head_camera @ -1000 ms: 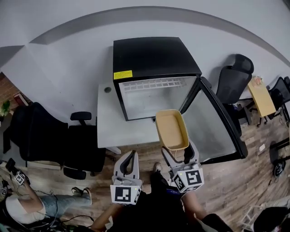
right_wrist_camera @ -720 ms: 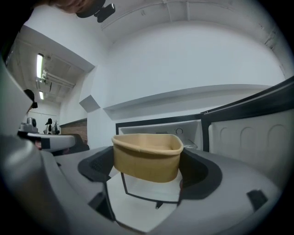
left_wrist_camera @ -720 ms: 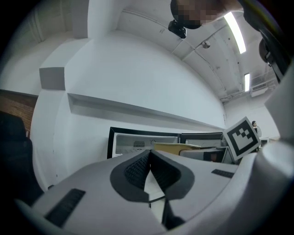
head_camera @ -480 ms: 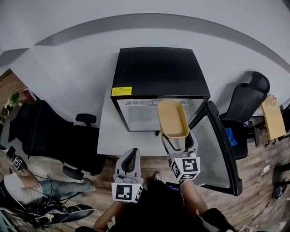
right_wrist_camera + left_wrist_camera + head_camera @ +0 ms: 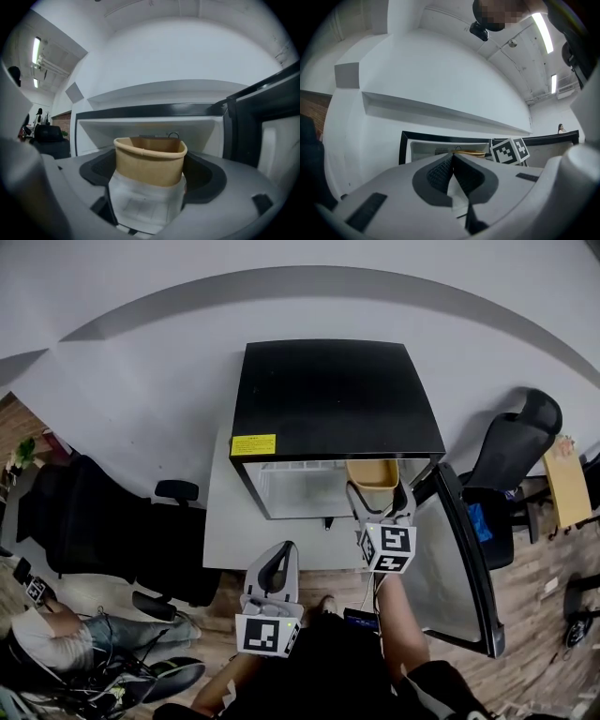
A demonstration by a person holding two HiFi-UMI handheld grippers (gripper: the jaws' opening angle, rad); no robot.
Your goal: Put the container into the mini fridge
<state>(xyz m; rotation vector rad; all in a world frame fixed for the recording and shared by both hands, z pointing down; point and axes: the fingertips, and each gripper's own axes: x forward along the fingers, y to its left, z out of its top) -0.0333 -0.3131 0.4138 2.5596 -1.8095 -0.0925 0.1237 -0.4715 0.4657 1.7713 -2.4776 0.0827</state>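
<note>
Since the earlier frame my right gripper (image 5: 378, 495) has pushed forward. The container (image 5: 372, 473) was out in front of the fridge (image 5: 333, 395). Now its far end sits under the fridge's top edge, at the right side of the opening, next to the open door (image 5: 450, 559).

My right jaws are clamped on the container's near wall, and it stands upright between them with its open rim up. It is in the air; I cannot tell that it rests on anything inside.

My left gripper (image 5: 275, 568) hangs low, off the table's (image 5: 220, 521) front edge, its jaws pressed together on nothing.

I judge the task well along: the door is open and the container is entering. What is left is to reach deeper, set it on the fridge floor, let go and draw back.
</note>
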